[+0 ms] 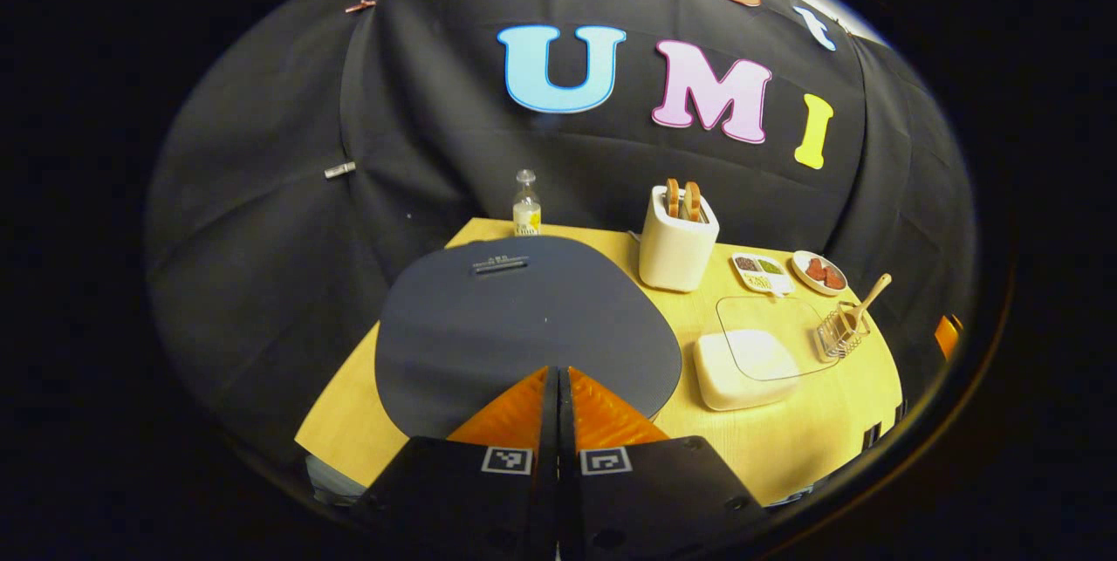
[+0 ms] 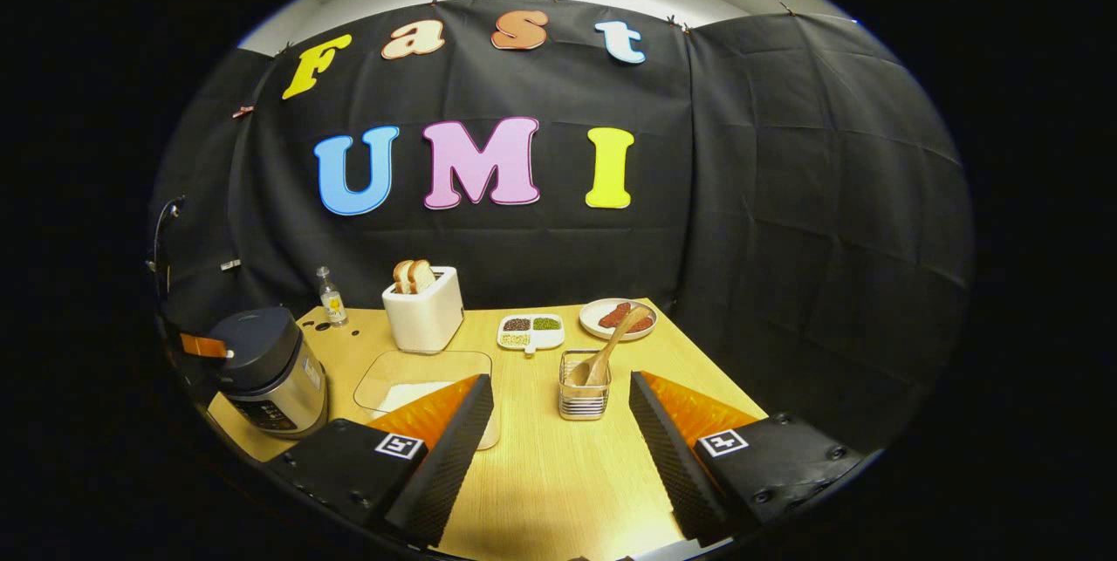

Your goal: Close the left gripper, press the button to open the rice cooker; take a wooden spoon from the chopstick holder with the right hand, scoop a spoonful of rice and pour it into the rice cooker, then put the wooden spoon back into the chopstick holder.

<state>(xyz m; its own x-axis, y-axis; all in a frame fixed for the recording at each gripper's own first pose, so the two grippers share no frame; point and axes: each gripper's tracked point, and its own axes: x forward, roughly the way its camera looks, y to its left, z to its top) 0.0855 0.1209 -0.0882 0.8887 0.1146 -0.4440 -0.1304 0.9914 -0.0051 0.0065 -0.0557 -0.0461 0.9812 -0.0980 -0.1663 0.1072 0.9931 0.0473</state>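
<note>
The rice cooker (image 1: 524, 325) (image 2: 270, 369) stands at the table's left with its dark grey lid down. My left gripper (image 1: 558, 369) hovers just above that lid, shut with nothing between its fingers; its tip (image 2: 205, 345) shows over the cooker in the right gripper view. A wire chopstick holder (image 2: 583, 395) (image 1: 842, 330) holds the wooden spoon (image 2: 611, 343) (image 1: 868, 299), which leans to the right. My right gripper (image 2: 560, 379) stands open, short of the holder. The white rice box (image 1: 746, 360) (image 2: 419, 386) with a clear lid lies between cooker and holder, partly hidden behind one finger.
At the back of the wooden table (image 2: 558, 474) stand a white toaster (image 2: 425, 308) with bread, a small bottle (image 2: 330, 297), a divided dish (image 2: 531, 331) of grains and a plate (image 2: 618, 317) of sausage. Black cloth walls close in behind and to the right.
</note>
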